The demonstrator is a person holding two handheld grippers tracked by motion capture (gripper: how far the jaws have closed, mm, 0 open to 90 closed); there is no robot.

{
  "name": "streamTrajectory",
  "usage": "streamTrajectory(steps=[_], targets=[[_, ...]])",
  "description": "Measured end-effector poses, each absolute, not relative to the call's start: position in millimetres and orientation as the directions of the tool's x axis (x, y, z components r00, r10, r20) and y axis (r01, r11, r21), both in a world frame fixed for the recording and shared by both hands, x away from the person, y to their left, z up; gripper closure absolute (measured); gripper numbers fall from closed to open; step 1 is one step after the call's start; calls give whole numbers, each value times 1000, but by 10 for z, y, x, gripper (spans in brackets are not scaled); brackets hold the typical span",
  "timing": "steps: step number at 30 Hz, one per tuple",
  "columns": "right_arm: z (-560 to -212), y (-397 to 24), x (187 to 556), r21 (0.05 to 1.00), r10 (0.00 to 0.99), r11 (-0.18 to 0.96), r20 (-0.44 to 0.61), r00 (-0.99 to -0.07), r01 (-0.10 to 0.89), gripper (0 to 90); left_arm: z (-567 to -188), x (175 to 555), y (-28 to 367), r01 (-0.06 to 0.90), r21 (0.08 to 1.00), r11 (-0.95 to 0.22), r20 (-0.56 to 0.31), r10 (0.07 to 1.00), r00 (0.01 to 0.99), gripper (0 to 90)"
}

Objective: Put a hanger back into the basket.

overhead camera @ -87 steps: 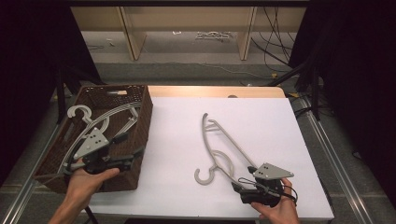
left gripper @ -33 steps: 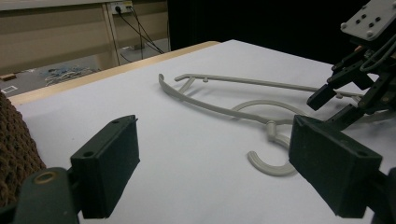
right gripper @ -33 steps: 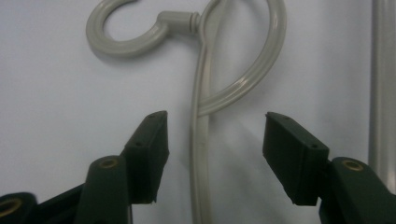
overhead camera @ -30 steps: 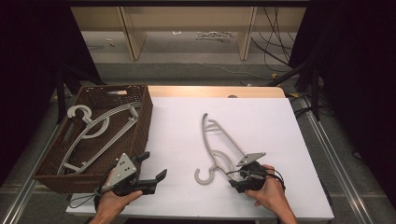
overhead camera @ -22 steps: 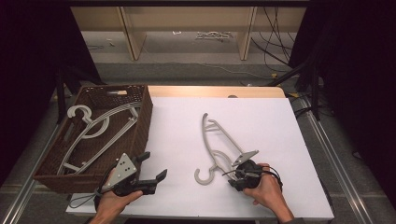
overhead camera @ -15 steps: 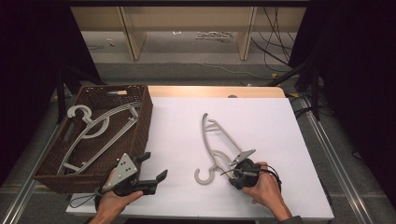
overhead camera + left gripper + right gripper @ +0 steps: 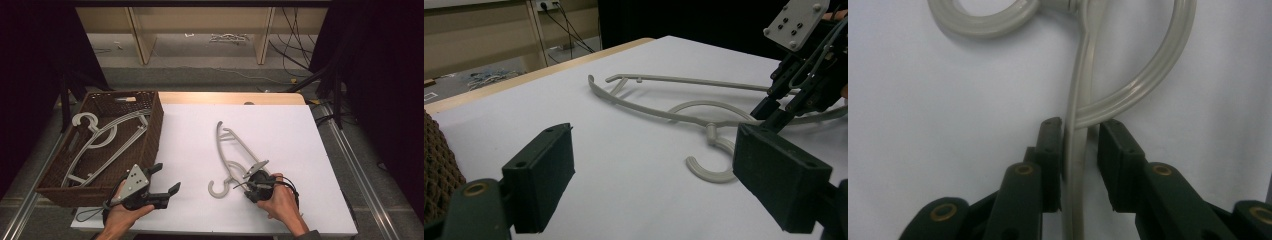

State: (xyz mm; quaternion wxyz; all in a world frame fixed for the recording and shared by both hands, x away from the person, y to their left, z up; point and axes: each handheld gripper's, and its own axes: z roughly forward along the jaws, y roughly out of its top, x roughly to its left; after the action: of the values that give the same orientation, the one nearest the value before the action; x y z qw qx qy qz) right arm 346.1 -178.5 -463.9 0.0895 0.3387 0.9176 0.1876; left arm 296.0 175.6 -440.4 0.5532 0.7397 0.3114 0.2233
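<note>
while lying flat on the white table, near its front edge: hanger, pale grey plastic, thin curved arms, open hook toward the person. likely light, stiff, smooth and a little slippery; best taken on the straight bar below the hook. right gripper: jaws just closing, narrow, bar between the pads, left pad seemingly touching, right pad a sliver apart, grip not certain. left gripper: jaws wide, empty, held low beside the wicker basket. in basket: two more hangers, same make.
</note>
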Motion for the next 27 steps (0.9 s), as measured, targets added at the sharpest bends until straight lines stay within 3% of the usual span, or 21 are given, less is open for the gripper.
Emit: streamTrajectory(steps=[11, 27], targets=[[-4636, -1786, 3487, 404, 655, 696, -18, -755, 594, 809, -4408, 2959, 1754, 214, 956, -200, -10, 706, 708, 169], [-4581, -1755, 3453, 408, 600, 741, -46, -799, 533, 820, -4414, 2941, 1730, 189, 953, -238, 31, 695, 719, 183]])
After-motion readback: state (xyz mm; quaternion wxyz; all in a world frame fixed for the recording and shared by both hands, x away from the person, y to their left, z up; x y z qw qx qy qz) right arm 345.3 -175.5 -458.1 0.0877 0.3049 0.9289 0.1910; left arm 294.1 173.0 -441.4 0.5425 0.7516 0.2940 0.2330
